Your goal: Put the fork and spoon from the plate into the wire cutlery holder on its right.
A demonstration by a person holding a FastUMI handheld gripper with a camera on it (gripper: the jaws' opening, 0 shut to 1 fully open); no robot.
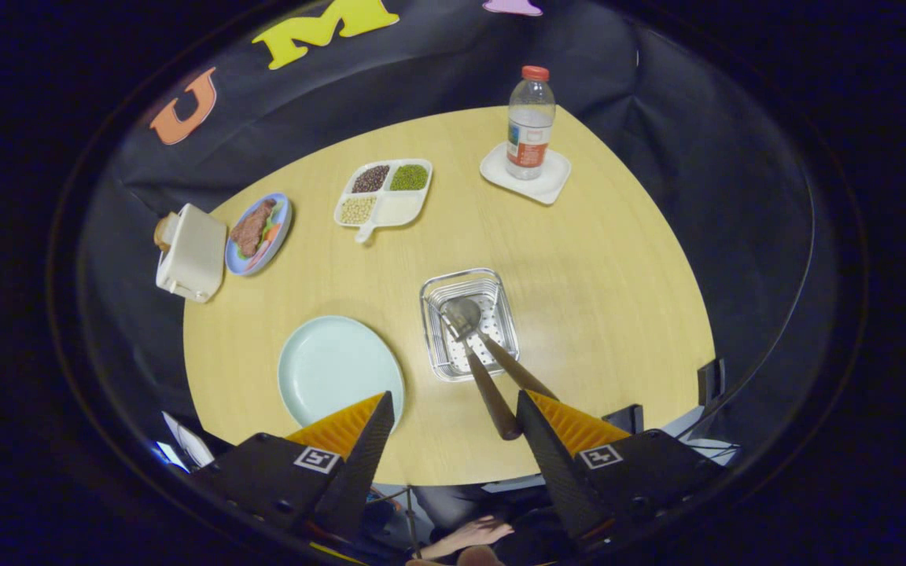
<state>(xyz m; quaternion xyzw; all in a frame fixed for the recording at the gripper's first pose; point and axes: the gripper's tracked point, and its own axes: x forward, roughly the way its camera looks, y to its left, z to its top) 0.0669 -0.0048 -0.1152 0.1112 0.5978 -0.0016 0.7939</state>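
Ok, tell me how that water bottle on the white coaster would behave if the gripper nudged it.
The water bottle stands tall and narrow on its coaster, so a high push would probably tip it. It looks like thin clear plastic, likely light and a bit squashy. On its side the round body would probably roll. The gripper hangs open, far short of it.
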